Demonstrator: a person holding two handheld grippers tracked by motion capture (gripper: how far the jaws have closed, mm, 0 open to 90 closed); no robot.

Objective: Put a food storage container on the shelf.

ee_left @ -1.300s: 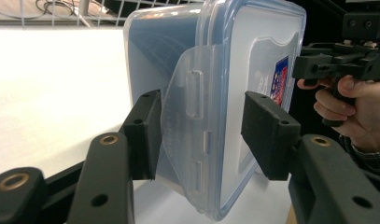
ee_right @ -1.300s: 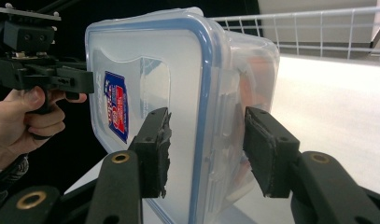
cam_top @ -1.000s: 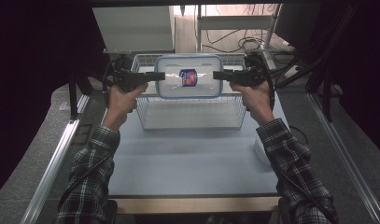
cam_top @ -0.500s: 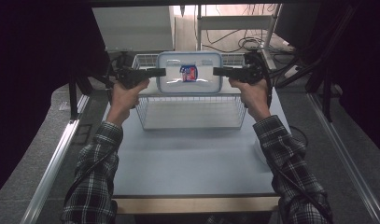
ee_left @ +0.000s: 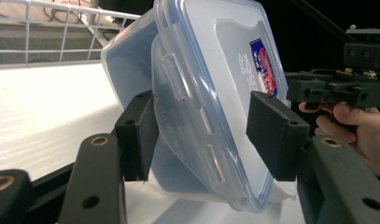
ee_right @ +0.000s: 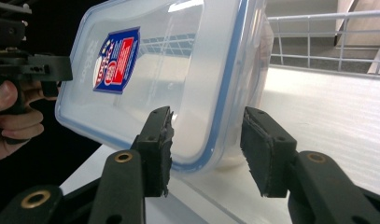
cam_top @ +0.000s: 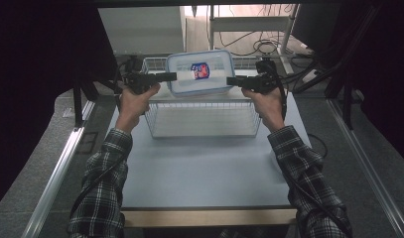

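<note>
Container (cam_top: 199, 72) is glossy translucent plastic; basket (cam_top: 204, 119) thin white wire; table (cam_top: 204, 168) smooth and matt.

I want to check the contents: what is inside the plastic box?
Through the clear lid, the box looks empty. The label covers a small part of the inside.

We list: clear container (cam_top: 200, 72), blue-rimmed lid, red-and-blue label (cam_top: 199, 70); white wire basket (cam_top: 204, 119); black grippers (cam_top: 172, 76); dark plaid sleeves (cam_top: 101, 183); pale grey table (cam_top: 199, 168).
</note>
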